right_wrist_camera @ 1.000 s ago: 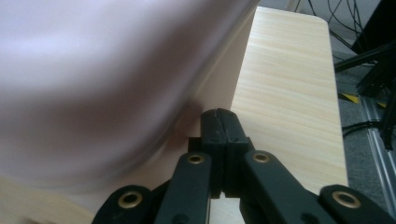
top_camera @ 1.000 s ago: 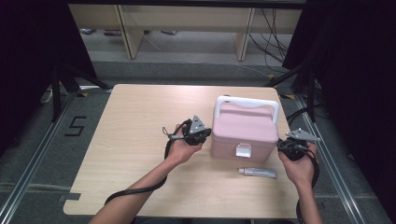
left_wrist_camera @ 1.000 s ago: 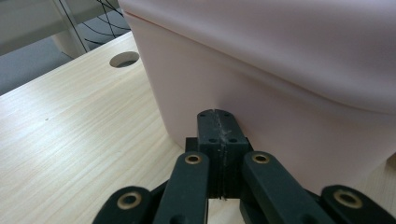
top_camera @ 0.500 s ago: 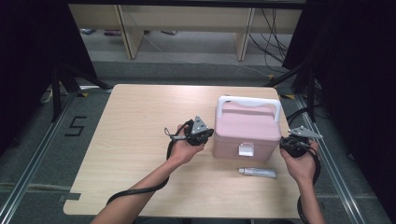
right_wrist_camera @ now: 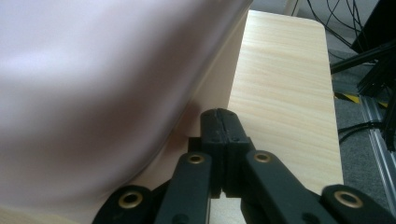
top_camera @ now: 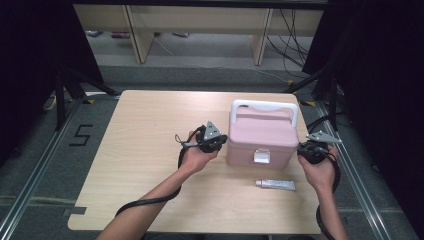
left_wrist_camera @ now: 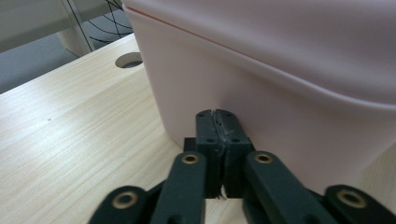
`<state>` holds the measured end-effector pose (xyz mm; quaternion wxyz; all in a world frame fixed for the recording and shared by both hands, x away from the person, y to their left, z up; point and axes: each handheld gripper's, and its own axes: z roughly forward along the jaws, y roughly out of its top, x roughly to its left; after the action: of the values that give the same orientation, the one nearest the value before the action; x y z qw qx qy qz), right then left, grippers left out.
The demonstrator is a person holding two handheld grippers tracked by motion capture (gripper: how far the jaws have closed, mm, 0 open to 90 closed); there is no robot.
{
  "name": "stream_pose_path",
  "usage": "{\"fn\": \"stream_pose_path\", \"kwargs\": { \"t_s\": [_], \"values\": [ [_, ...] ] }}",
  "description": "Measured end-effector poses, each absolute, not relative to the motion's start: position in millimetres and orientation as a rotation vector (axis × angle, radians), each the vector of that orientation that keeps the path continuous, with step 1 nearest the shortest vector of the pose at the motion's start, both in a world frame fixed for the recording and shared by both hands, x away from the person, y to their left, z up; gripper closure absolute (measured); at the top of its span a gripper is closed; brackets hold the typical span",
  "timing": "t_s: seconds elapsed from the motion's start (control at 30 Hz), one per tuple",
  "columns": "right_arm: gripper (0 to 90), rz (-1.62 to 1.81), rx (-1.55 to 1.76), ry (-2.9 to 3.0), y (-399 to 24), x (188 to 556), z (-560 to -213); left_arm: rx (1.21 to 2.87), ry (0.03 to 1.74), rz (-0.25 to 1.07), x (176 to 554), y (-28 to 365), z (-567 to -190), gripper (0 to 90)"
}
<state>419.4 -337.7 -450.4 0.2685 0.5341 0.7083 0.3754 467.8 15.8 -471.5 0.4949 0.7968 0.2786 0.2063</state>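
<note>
The left gripper sits with its tips against the left wall of the pink box, and the right gripper faces the opposite wall, so the box stands directly between the two. In the left gripper view the pads look pressed together, with nothing between them, right at the box's side. The right gripper view shows the same, pads together and empty, tips at the box's lower edge. Both pairs of jaws have just been opening, the left more than the right, though we cannot see a gap yet.

Compared with a second ago, the right gripper has edged in toward the box, while the left has kept its place. We judge this as both sides bracing the box, perhaps to steady or lift it, and the parting jaws suggest a change of grip.

The white handle arches over the lid, beyond both grippers. The white latch sits on the front wall, between them and nearer the person. A small tube lies on the table, just inward of the right gripper and nearer the person. It lies close enough that a drawn-back box could knock it.
</note>
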Motion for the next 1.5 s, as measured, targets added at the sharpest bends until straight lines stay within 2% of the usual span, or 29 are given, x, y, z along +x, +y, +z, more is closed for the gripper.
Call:
{"fn": "stream_pose_path", "kwargs": {
  "t_s": [0.1, 0.23, 0.37, 0.6, 0.87, 1.2, 1.37, 1.5],
  "values": [
    [83.4, 1.030, 1.443, 1.878, -339, 414, -447, 1.915, 0.707, 0.527, 464, 32, -467, 73.7],
    [75.8, 1.010, 1.440, 1.884, -343, 403, -444, 1.854, 0.752, 0.520, 453, 63, -458, 59.5],
    [69.4, 0.981, 1.437, 1.870, -344, 388, -447, 1.797, 0.775, 0.522, 437, 94, -448, 49.8],
    [66.4, 0.982, 1.421, 1.885, -344, 375, -454, 1.731, 0.829, 0.492, 412, 130, -446, 43.5],
    [65.6, 0.988, 1.417, 1.860, -340, 363, -451, 1.704, 0.865, 0.462, 404, 142, -447, 41.9],
    [67.8, 1.020, 1.506, 1.853, -333, 349, -451, 1.675, 0.809, 0.412, 394, 126, -437, 42.7],
    [73.1, 1.030, 1.429, 1.866, -334, 347, -447, 1.681, 0.776, 0.403, 392, 113, -437, 45.5],
    [85.0, 1.056, 1.443, 1.860, -334, 343, -446, 1.697, 0.739, 0.414, 390, 103, -438, 49.4]
  ]
}}
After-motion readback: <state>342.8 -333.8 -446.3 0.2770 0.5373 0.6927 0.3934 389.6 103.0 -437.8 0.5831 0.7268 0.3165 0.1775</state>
